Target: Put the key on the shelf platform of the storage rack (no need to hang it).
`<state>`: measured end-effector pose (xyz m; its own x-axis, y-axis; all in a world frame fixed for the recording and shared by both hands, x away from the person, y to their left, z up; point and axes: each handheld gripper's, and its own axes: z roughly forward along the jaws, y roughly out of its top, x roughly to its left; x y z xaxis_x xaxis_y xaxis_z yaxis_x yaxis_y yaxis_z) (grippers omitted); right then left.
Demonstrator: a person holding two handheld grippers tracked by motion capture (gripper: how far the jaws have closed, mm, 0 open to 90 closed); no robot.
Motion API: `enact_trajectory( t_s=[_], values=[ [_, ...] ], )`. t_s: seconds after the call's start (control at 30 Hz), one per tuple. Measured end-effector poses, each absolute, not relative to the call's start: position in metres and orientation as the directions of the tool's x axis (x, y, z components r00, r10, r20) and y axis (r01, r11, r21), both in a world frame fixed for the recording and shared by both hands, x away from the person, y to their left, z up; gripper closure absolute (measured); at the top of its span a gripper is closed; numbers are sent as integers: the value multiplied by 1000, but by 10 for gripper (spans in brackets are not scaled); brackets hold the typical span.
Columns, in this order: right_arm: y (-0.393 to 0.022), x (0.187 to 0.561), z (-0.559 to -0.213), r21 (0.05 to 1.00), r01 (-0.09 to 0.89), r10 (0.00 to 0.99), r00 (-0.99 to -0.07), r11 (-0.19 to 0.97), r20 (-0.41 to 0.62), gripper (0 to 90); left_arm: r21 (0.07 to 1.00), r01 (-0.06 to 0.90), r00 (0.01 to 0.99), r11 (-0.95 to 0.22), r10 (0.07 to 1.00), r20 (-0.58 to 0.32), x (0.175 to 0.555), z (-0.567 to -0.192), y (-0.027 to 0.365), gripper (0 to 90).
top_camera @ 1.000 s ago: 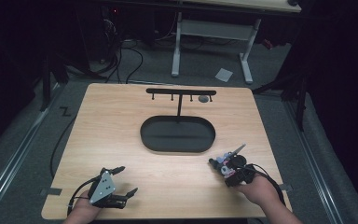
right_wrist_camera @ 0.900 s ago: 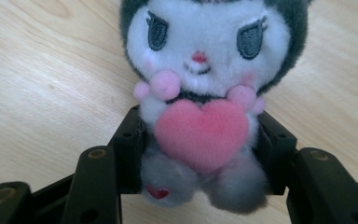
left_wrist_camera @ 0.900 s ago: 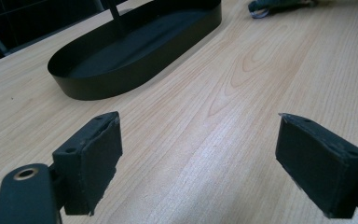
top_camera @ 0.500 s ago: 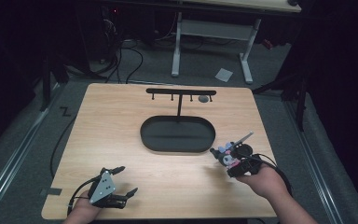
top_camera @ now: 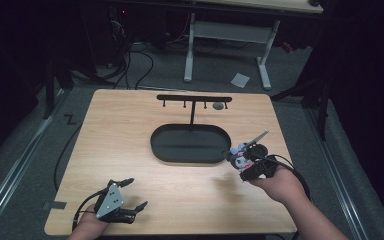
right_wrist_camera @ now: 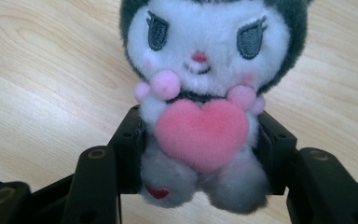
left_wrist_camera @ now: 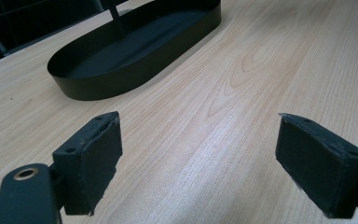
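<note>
A small plush toy (right_wrist_camera: 200,93) with a white face, dark hood and a pink heart sits between the jaws of my right gripper (right_wrist_camera: 200,154), which is shut on its body. In the high view that right gripper (top_camera: 245,159) hangs above the table beside the right end of the black oval tray (top_camera: 190,156), with the plush toy (top_camera: 239,155) at its tip. My left gripper (top_camera: 130,194) rests near the table's front left edge, open with nothing between its fingers. In the left gripper view its pads (left_wrist_camera: 93,154) stand wide apart over bare wood, facing the tray (left_wrist_camera: 116,84).
A black T-shaped rack (top_camera: 194,99) with small hooks rises from the tray's far side; a small dark object (top_camera: 218,106) hangs near its right end. The wooden table (top_camera: 130,135) stands on grey floor, with a white desk frame (top_camera: 230,35) and cables behind.
My right gripper has risen off the table with the plush toy and moved slightly toward the tray's right end. The left gripper has stayed put.
</note>
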<state>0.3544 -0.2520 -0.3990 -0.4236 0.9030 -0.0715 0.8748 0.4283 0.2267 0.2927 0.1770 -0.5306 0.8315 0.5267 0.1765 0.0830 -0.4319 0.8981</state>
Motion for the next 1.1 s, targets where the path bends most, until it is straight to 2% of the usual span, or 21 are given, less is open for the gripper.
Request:
enact_trajectory(
  t_s=[0.33, 0.63, 1.1],
  values=[
    [-246, 372, -383, 243, 890, 921, -387, 387, -48, 466, 899, 85, 831, -430, 528, 174, 293, -531, 177, 150],
    [-238, 389, -359, 289, 876, 920, -389, 386, -51, 466, 899, 85, 831, -430, 528, 174, 293, -531, 177, 151],
    [-230, 415, -338, 305, 873, 923, -381, 380, -62, 465, 898, 86, 832, -431, 527, 173, 293, -531, 177, 151]
  ],
)
